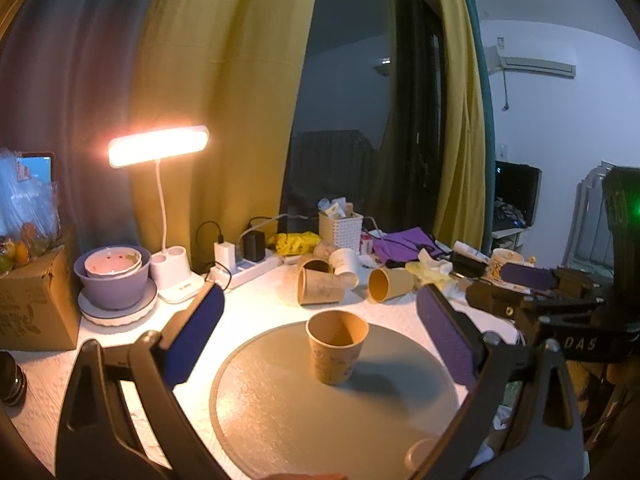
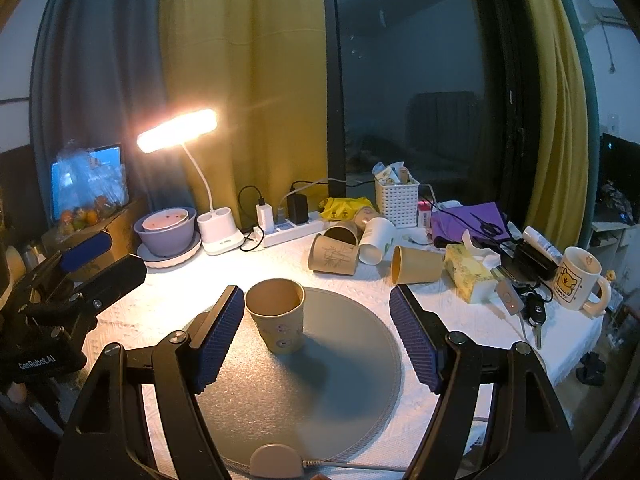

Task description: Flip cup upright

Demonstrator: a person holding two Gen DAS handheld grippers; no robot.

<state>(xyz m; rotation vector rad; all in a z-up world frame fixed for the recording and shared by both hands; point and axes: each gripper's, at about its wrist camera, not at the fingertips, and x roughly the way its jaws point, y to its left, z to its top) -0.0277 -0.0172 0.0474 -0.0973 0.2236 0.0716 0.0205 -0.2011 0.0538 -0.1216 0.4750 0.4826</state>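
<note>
A brown paper cup [image 1: 337,347] stands upright, mouth up, on a round grey mat [image 1: 280,412]. It also shows in the right wrist view [image 2: 277,314], on the mat [image 2: 320,380]. My left gripper [image 1: 320,328] is open and empty, its blue pads wide on either side of the cup and a little short of it. My right gripper [image 2: 318,328] is open and empty; its left pad is close beside the cup without touching it. The right gripper shows in the left wrist view [image 1: 528,280], off to the right of the mat.
Several paper cups [image 2: 360,248] lie on their sides behind the mat. A lit desk lamp [image 2: 178,130], bowls [image 2: 168,226], power strip [image 2: 292,230], white basket [image 2: 397,198], tissue pack [image 2: 468,270], keys [image 2: 528,308] and mug [image 2: 578,276] crowd the table's back and right.
</note>
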